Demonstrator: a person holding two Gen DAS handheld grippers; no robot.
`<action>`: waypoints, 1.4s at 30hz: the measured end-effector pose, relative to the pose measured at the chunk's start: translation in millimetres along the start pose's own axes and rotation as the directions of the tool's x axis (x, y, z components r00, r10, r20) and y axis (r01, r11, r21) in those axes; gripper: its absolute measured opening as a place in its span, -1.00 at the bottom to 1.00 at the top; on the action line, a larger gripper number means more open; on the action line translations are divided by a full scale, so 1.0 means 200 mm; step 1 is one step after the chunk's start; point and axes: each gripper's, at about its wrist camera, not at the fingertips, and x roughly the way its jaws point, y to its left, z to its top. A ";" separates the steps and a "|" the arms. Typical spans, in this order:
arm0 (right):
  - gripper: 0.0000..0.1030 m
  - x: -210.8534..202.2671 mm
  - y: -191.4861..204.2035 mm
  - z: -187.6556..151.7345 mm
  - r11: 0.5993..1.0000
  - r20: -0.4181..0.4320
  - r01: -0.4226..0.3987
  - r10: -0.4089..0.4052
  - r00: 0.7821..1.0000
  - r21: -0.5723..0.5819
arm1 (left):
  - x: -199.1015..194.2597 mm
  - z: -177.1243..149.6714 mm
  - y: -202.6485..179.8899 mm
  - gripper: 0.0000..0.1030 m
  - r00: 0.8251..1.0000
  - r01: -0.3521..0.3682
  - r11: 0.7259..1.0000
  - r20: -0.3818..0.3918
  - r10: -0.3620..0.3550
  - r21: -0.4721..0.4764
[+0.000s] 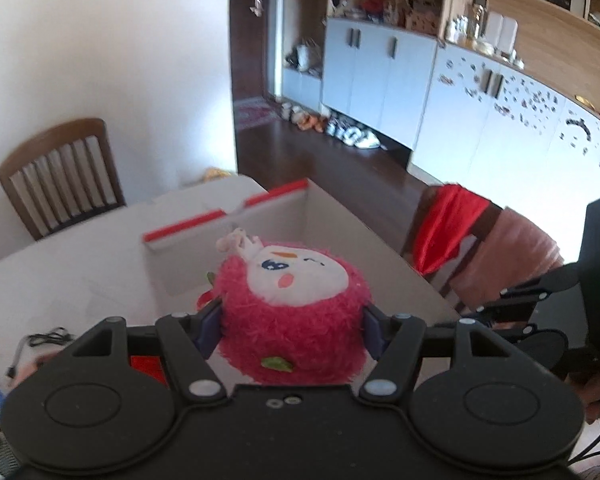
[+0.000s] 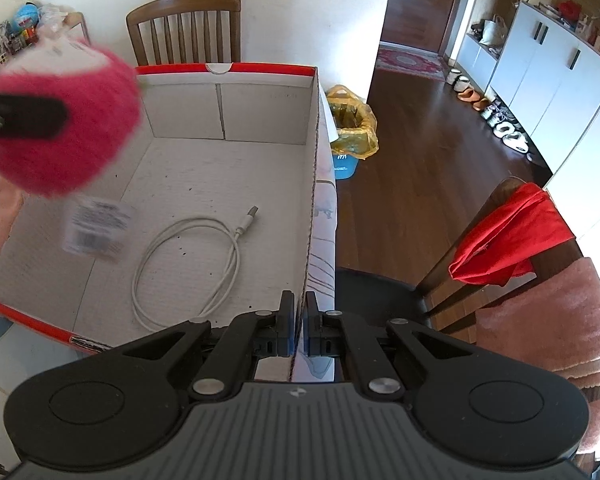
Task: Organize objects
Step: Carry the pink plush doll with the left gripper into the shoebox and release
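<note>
Left gripper (image 1: 292,332) is carrying a fluffy pink plush toy with a white face (image 1: 296,304) over the open white cardboard box with red rims (image 2: 236,160).

Its fingers are pinching the toy's sides; in the right wrist view the toy is blurring at upper left, hiding the box's corner and a dangling paper tag (image 2: 98,226). Right gripper (image 2: 298,320) is clamping the box's near wall, fingers narrow. A coiled white cable (image 2: 188,268) is lying inside on the box floor.

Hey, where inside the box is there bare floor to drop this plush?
The box floor is mostly bare. The widest free patch lies along the far wall, beyond the white cable, and a strip runs down the right wall. The cable takes the near middle, and a paper tag shows at the left. The left gripper holds the plush; the right gripper pinches the right wall.
</note>
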 end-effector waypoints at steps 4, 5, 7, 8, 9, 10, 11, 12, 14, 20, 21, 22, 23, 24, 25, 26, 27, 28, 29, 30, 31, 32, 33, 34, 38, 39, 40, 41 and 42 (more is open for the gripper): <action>-0.93 0.00 -0.01 0.00 1.000 0.001 -0.007 0.007 1.000 -0.006 | 0.12 -0.02 -0.04 0.27 0.998 0.023 1.000 -0.054 -0.022 0.021; -0.93 0.00 -0.01 0.00 1.000 0.002 -0.009 0.009 1.000 -0.008 | 0.15 -0.03 -0.04 0.27 0.997 0.029 0.999 -0.068 -0.028 0.020; -0.93 0.00 -0.01 0.00 1.000 0.003 -0.012 0.012 1.000 -0.012 | 0.20 -0.05 -0.05 0.27 0.995 0.035 0.999 -0.091 -0.033 0.016; -0.93 0.00 -0.01 0.00 1.000 0.003 -0.013 0.013 1.000 -0.013 | 0.23 -0.07 -0.05 0.27 0.995 0.035 0.999 -0.099 -0.033 0.017; -0.93 0.00 -0.01 0.00 1.000 0.003 -0.014 0.014 1.000 -0.014 | 0.26 -0.08 -0.05 0.27 0.994 0.035 0.999 -0.108 -0.033 0.016; -0.93 0.00 -0.01 0.00 1.000 0.003 -0.014 0.014 1.000 -0.015 | 0.28 -0.09 -0.06 0.27 0.993 0.036 0.999 -0.117 -0.034 0.015; -0.93 0.00 -0.01 0.00 1.000 0.003 -0.014 0.014 1.000 -0.016 | 0.30 -0.10 -0.06 0.28 0.991 0.038 0.999 -0.125 -0.036 0.013; -0.93 0.01 -0.01 0.00 1.000 0.003 -0.014 0.014 1.000 -0.016 | 0.31 -0.11 -0.07 0.28 0.990 0.040 0.999 -0.134 -0.038 0.012; -0.93 0.00 -0.01 0.01 1.000 0.002 -0.016 0.016 1.000 -0.017 | 0.35 -0.13 -0.07 0.29 0.987 0.047 0.999 -0.152 -0.045 0.009; -0.93 0.00 -0.01 0.01 1.000 -0.001 -0.020 0.020 1.000 -0.020 | 0.40 -0.13 -0.03 0.36 0.980 0.072 0.997 -0.181 -0.078 -0.042; -0.93 0.01 -0.01 0.01 1.000 -0.001 -0.020 0.020 1.000 -0.019 | 0.41 -0.14 -0.03 0.37 0.977 0.078 0.996 -0.194 -0.085 -0.046; -0.93 0.01 -0.01 0.01 1.000 -0.001 -0.021 0.021 1.000 -0.020 | 0.42 -0.14 -0.02 0.40 0.974 0.085 0.995 -0.204 -0.095 -0.056; -0.93 0.01 -0.01 0.01 1.000 -0.001 -0.021 0.021 1.000 -0.020 | 0.43 -0.14 -0.01 0.42 0.971 0.084 0.994 -0.217 -0.096 -0.064; -0.93 0.01 -0.02 0.01 1.000 -0.001 -0.022 0.022 1.000 -0.019 | 0.43 -0.15 -0.01 0.45 0.970 0.078 0.995 -0.226 -0.090 -0.064; -0.93 0.00 -0.02 0.01 1.000 -0.002 -0.023 0.022 1.000 -0.018 | 0.43 -0.15 -0.01 0.45 0.969 0.072 0.996 -0.232 -0.084 -0.057; -0.93 0.00 -0.02 0.01 1.000 -0.002 -0.023 0.023 1.000 -0.017 | 0.43 -0.15 -0.01 0.46 0.968 0.068 0.997 -0.237 -0.077 -0.046; -0.93 0.00 -0.02 0.01 1.000 -0.002 -0.024 0.024 1.000 -0.016 | 0.42 -0.16 0.00 0.47 0.969 0.067 0.997 -0.236 -0.074 -0.038; -0.93 0.00 -0.02 0.01 1.000 -0.003 -0.024 0.024 1.000 -0.015 | 0.41 -0.16 0.00 0.48 0.969 0.069 0.997 -0.233 -0.076 -0.036; -0.93 0.00 -0.02 0.01 1.000 -0.003 -0.025 0.025 1.000 -0.014 | 0.40 -0.16 0.01 0.49 0.970 0.071 0.997 -0.232 -0.078 -0.036; -0.93 0.00 -0.02 0.01 1.000 -0.003 -0.025 0.025 1.000 -0.013 | 0.39 -0.16 0.01 0.54 0.970 0.073 0.997 -0.230 -0.079 -0.037; -0.93 0.00 -0.02 0.01 1.000 -0.003 -0.025 0.025 1.000 -0.011 | 0.38 -0.16 0.01 0.60 0.971 0.074 0.997 -0.227 -0.080 -0.036; -0.93 0.00 -0.02 0.01 1.000 -0.004 -0.025 0.025 1.000 -0.009 | 0.37 -0.16 0.01 0.61 0.971 0.076 0.997 -0.223 -0.082 -0.035; -0.93 0.00 -0.02 0.01 1.000 -0.004 -0.024 0.024 1.000 -0.008 | 0.36 -0.16 0.01 0.61 0.972 0.079 0.996 -0.219 -0.085 -0.033; -0.93 0.00 -0.02 0.01 1.000 -0.004 -0.024 0.024 1.000 -0.008 | 0.34 -0.16 0.01 0.63 0.973 0.082 0.996 -0.214 -0.087 -0.032; -0.93 0.00 -0.02 0.02 1.000 -0.007 -0.020 0.019 1.000 -0.008 | 0.30 -0.15 0.00 0.68 0.977 0.087 0.996 -0.194 -0.093 -0.036; -0.93 0.00 -0.02 0.02 1.000 -0.007 -0.018 0.018 1.000 -0.008 | 0.28 -0.15 0.00 0.69 0.978 0.089 0.995 -0.188 -0.095 -0.039; -0.93 0.00 -0.02 0.02 1.000 -0.007 -0.017 0.017 1.000 -0.009 | 0.27 -0.15 0.00 0.72 0.979 0.091 0.995 -0.181 -0.097 -0.041; -0.93 0.00 -0.02 0.02 1.000 -0.007 -0.016 0.016 1.000 -0.009 | 0.25 -0.14 0.00 0.72 0.980 0.093 0.995 -0.173 -0.099 -0.043; -0.93 0.00 -0.02 0.02 1.000 -0.008 -0.014 0.014 1.000 -0.008 | 0.24 -0.14 0.00 0.73 0.981 0.094 0.995 -0.165 -0.100 -0.044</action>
